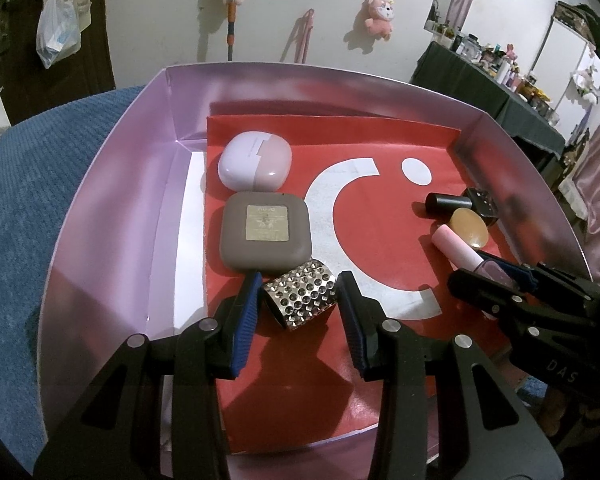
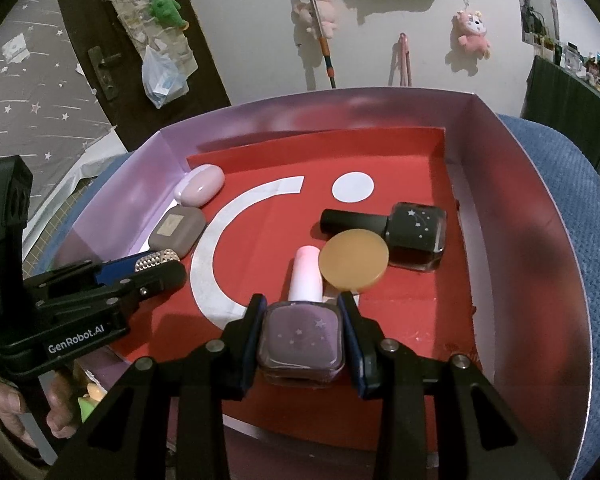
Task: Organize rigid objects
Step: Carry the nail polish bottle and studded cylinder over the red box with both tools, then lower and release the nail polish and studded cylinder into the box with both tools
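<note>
A pink-walled box (image 1: 112, 184) with a red floor holds the objects. My left gripper (image 1: 298, 300) is closed around a studded silver cylinder (image 1: 300, 294) that rests on the floor just in front of a taupe square case (image 1: 265, 233). A lilac and pink case (image 1: 255, 166) lies behind the taupe one. My right gripper (image 2: 302, 332) is shut on a purple nail polish bottle (image 2: 302, 334) with a pink cap, low over the floor. An amber disc (image 2: 354, 261) and a black nail polish bottle (image 2: 416, 234) lie just beyond it.
The box (image 2: 540, 240) sits on a blue textured cloth (image 1: 16, 200). A dark table with clutter (image 1: 496, 80) stands at the far right. Plush toys and a mop hang on the white wall behind.
</note>
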A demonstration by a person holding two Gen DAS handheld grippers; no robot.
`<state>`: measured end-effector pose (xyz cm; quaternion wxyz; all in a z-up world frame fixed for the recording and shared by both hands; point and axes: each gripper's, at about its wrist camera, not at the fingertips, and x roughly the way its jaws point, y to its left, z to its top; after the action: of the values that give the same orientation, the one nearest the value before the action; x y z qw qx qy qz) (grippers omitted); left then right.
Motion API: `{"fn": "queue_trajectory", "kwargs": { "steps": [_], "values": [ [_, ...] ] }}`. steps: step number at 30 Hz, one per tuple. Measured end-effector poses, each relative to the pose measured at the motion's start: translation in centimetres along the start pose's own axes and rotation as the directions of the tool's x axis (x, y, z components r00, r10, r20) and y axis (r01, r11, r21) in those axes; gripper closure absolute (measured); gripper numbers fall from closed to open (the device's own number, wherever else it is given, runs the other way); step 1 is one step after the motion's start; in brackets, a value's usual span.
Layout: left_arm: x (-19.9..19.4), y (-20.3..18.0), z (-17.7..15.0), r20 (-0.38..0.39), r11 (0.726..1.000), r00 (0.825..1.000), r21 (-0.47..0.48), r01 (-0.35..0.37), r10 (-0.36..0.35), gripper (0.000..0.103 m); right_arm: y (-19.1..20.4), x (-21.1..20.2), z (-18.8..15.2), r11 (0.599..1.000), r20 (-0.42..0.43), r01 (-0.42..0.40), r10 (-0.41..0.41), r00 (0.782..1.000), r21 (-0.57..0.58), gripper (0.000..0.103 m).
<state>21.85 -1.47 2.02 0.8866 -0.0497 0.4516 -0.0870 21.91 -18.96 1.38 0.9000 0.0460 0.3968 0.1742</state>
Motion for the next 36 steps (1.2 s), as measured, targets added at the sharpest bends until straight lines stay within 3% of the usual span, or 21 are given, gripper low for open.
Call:
{"fn": "queue_trajectory", "kwargs": {
  "steps": [8,12,23,36],
  "values": [
    [0.1,-0.1,-0.1,-0.002,1.000,1.000,0.006,-0.006,0.006,0.065,-0.1,0.0,0.0,1.000,0.003,0.001,-0.001,1.000,-0.005,0.062],
    [-0.1,0.1,0.0,-0.004,1.000,1.000,-0.007,-0.003,0.003,0.045,0.0,-0.1,0.0,1.000,0.006,0.004,-0.004,1.000,-0.003,0.050],
    [-0.9,-0.5,-0.2,0.016,0.999,0.999,0.025,-0.037,0.036,0.044,0.2,-1.3,0.0,1.000,0.036,0.013,-0.013,0.999,-0.006,0.037],
    [-2.9,-1.2,-0.7,0.053,0.996,0.996,0.058,-0.072,0.069,0.036,1.1,-4.0,-0.3,1.000,0.096,0.008,-0.006,0.995,-0.018,0.020]
  ]
}}
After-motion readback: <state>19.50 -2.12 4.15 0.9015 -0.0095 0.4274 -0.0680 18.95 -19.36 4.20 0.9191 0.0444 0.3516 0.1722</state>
